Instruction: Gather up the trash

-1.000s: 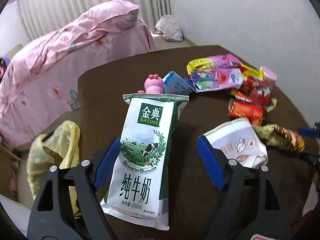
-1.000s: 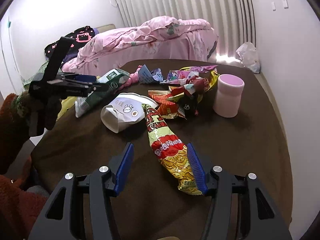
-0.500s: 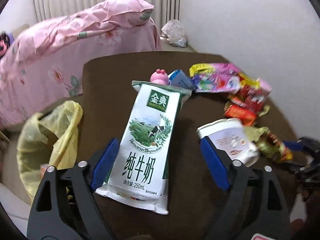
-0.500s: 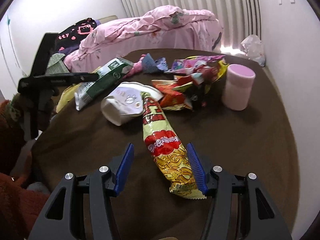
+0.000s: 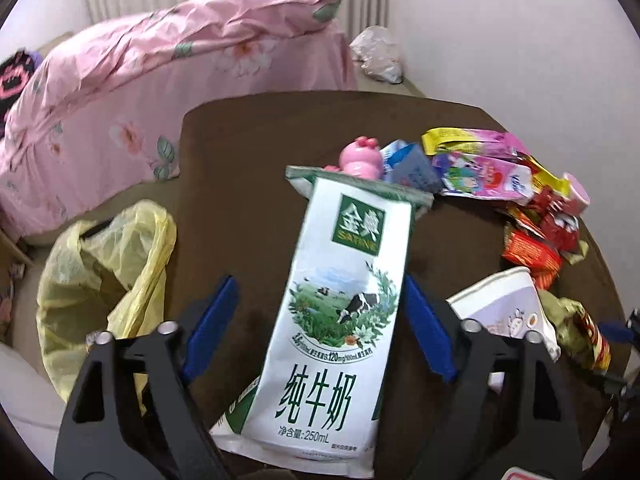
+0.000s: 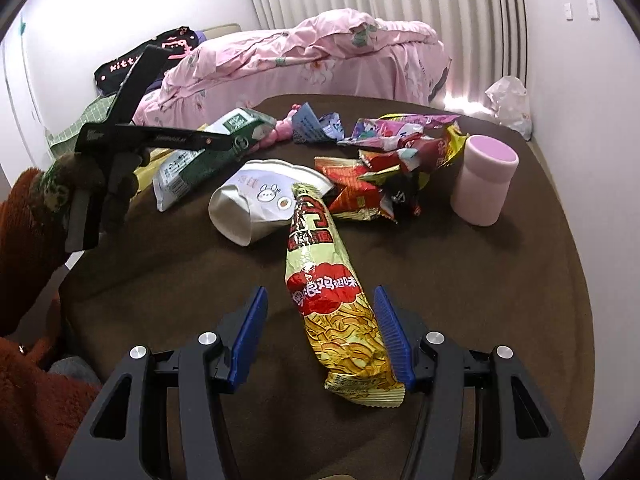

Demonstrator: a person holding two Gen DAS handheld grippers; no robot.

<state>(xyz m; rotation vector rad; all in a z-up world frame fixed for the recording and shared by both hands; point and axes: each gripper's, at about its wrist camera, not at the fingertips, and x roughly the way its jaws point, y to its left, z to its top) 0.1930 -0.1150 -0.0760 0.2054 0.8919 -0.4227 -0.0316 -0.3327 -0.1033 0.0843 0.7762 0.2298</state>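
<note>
On the brown table [image 5: 248, 148] we have the milk carton [image 5: 340, 304] between the left gripper [image 5: 316, 320] jaws, which have just been narrowing – seemingly not yet pinching. Next: clamp, carry to the yellow bag [image 5: 100, 280]. The right gripper [image 6: 320, 336] gapes around a noodle packet [image 6: 340, 312].

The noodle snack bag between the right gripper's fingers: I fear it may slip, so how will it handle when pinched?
The noodle snack bag looks glossy, so probably slippery. It is long and thin, likely light and floppy, so its ends may droop. Its creases suggest that it crumples easily.
</note>
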